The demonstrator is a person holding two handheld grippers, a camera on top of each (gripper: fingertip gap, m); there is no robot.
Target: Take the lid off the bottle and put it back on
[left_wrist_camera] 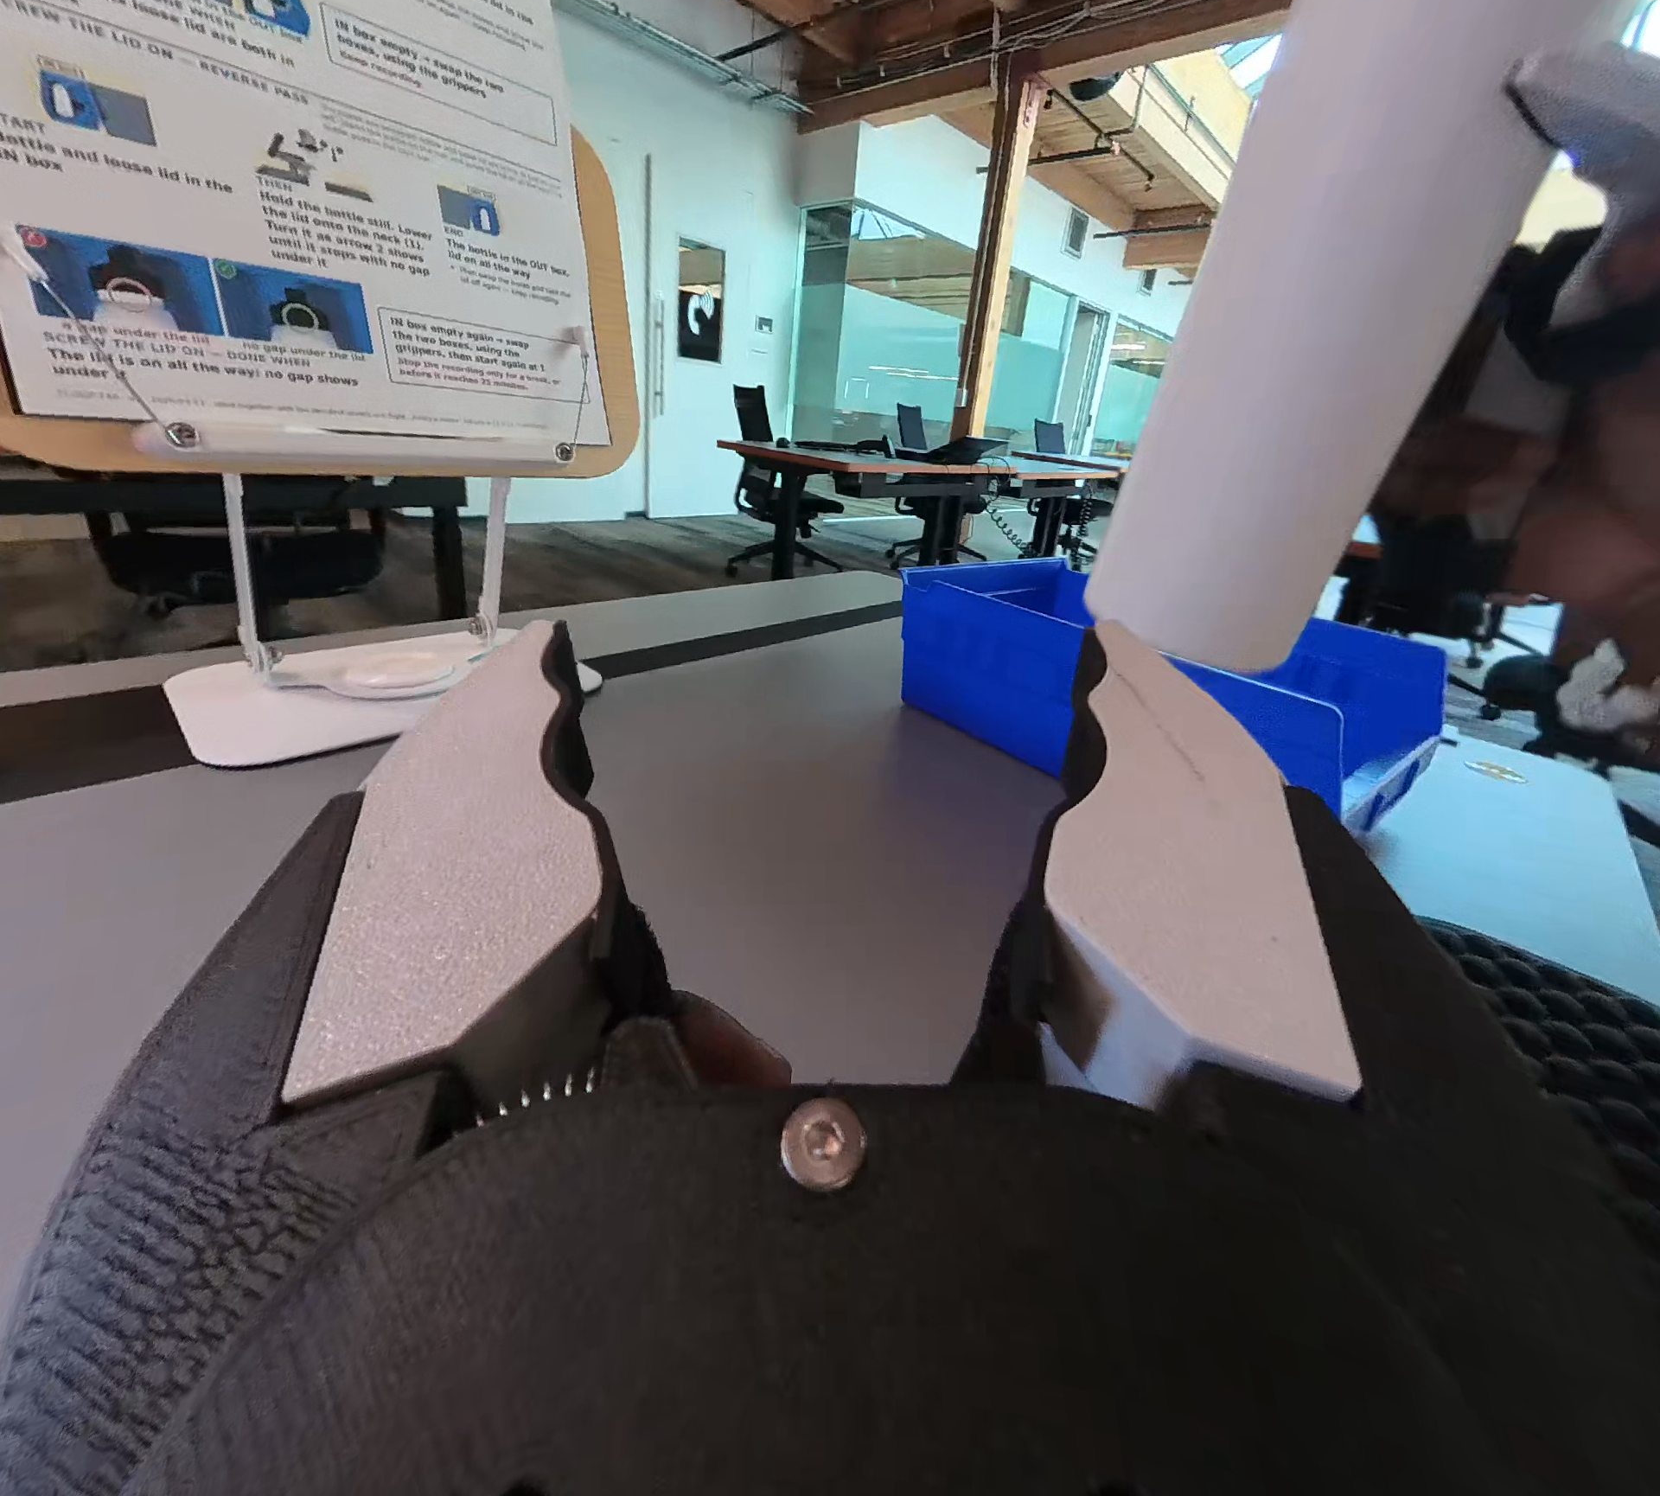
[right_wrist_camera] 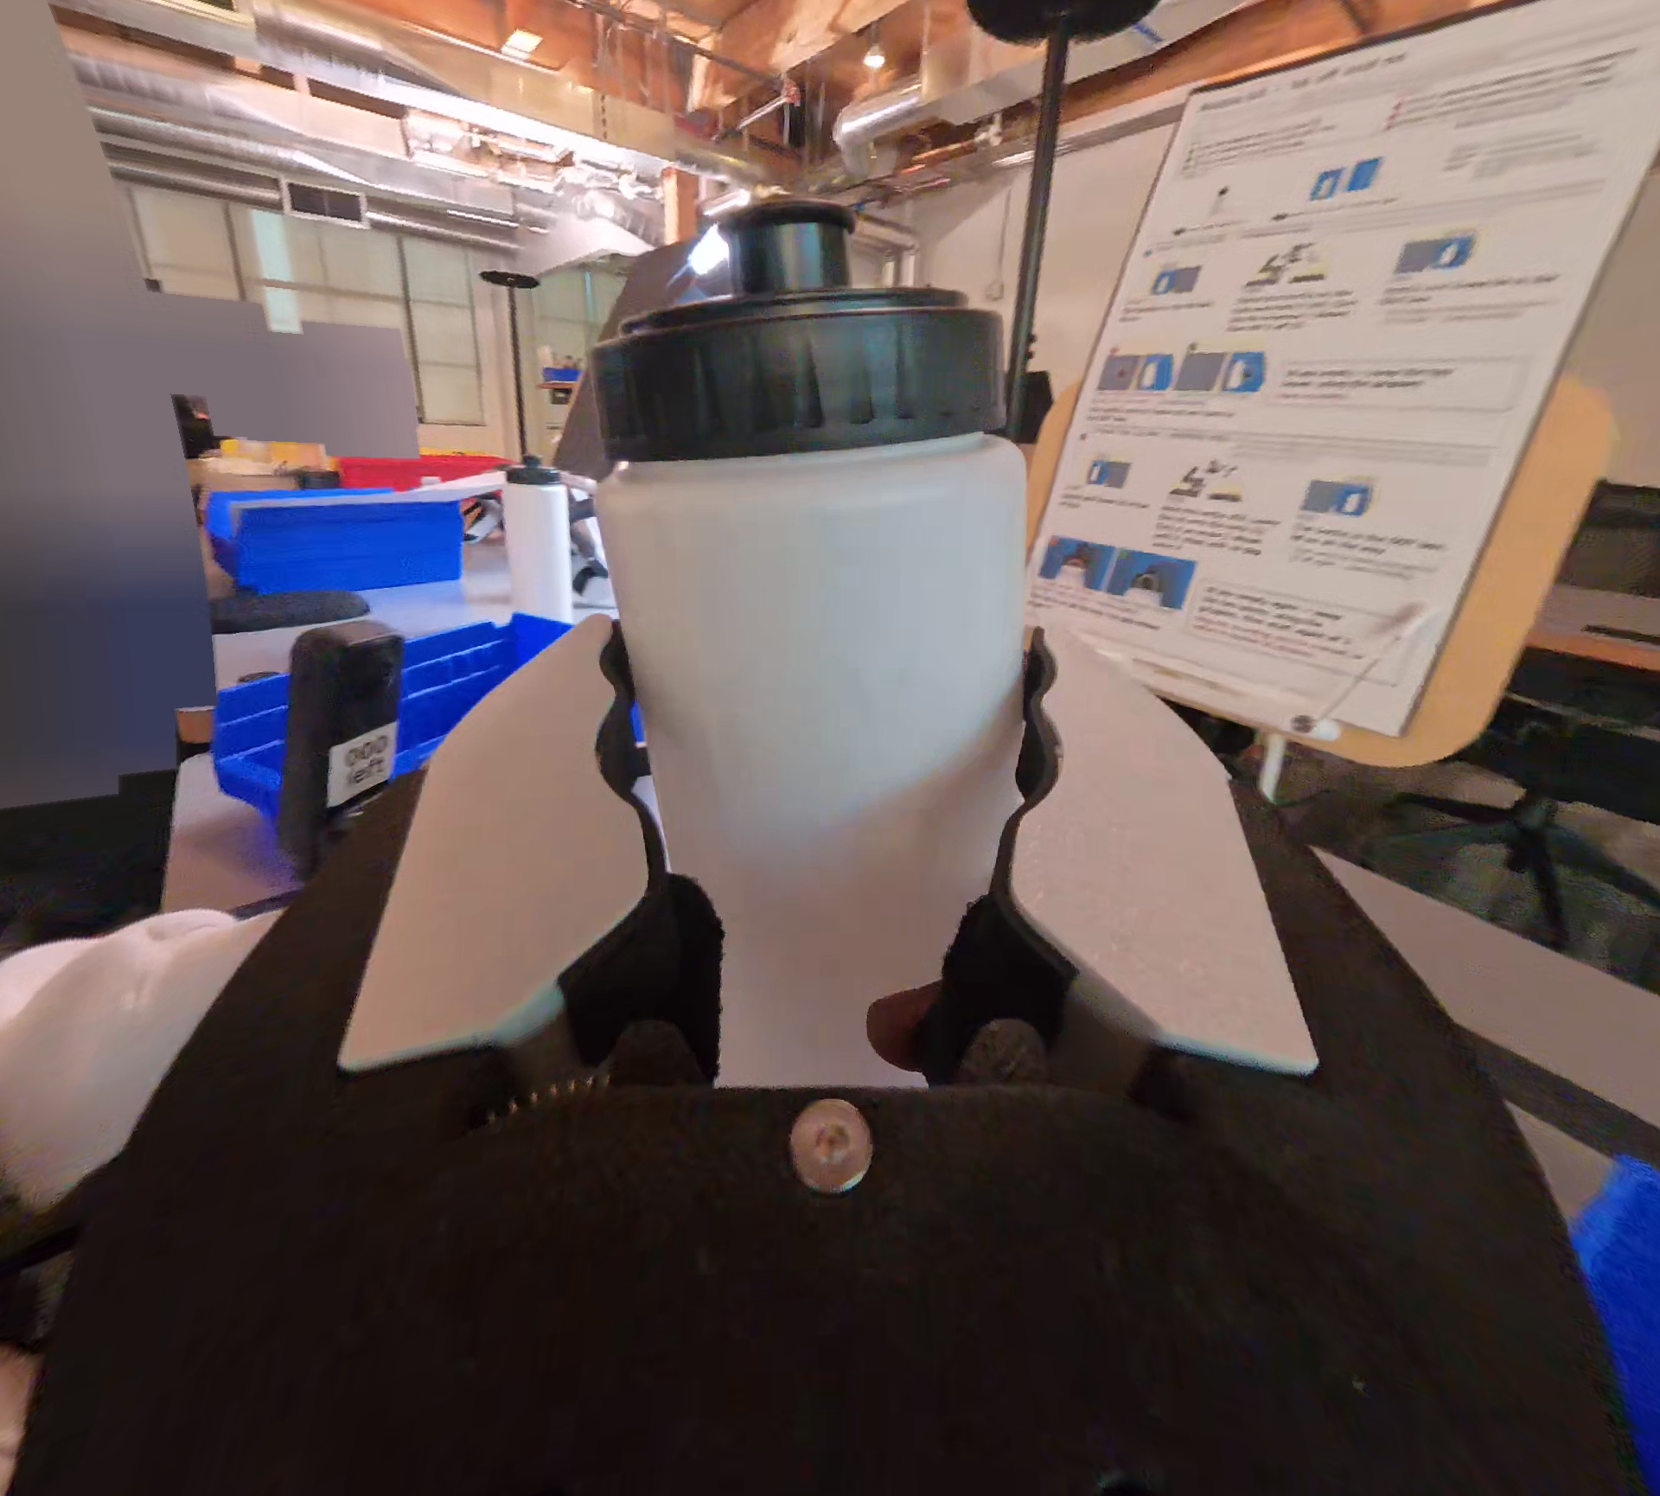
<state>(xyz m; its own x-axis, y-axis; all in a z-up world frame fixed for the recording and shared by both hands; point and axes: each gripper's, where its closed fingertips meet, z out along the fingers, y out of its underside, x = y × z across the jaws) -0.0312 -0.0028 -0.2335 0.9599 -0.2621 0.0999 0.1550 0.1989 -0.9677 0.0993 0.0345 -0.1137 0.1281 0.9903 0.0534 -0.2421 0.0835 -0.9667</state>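
In the right wrist view, a white bottle (right_wrist_camera: pixel 822 689) is clamped at the frame centre between the two grey fingers (right_wrist_camera: pixel 503 833) of the right gripper (right_wrist_camera: pixel 822 662), whose jaws are pressed against the bottle's sides below its shoulder. A black ribbed lid (right_wrist_camera: pixel 799 375) is seated on the neck, with a raised spout at its top; no gap is seen under it. A blue bin (right_wrist_camera: pixel 449 680) is seen at the left of the frame behind the left finger, and a dark camera body (right_wrist_camera: pixel 337 734) bearing a small label is seen just in front of it. A printed sheet (right_wrist_camera: pixel 1347 393) on a tan board is propped at the upper right. A second white bottle (right_wrist_camera: pixel 539 545) is seen far off at the left, near more blue and red bins.

In the left wrist view, the left gripper (left_wrist_camera: pixel 822 671) is held wide open above a dark table (left_wrist_camera: pixel 790 869), and nothing is gripped between its jaws. The bottle (left_wrist_camera: pixel 1347 267) is seen tilted at the upper right of the frame, its bottom end hanging just above the bin (left_wrist_camera: pixel 1006 662), apart from the left gripper. The sheet (left_wrist_camera: pixel 296 132) is seen at the upper left on a white stand (left_wrist_camera: pixel 269 707) resting on the table. Desks and chairs are seen far behind at centre.
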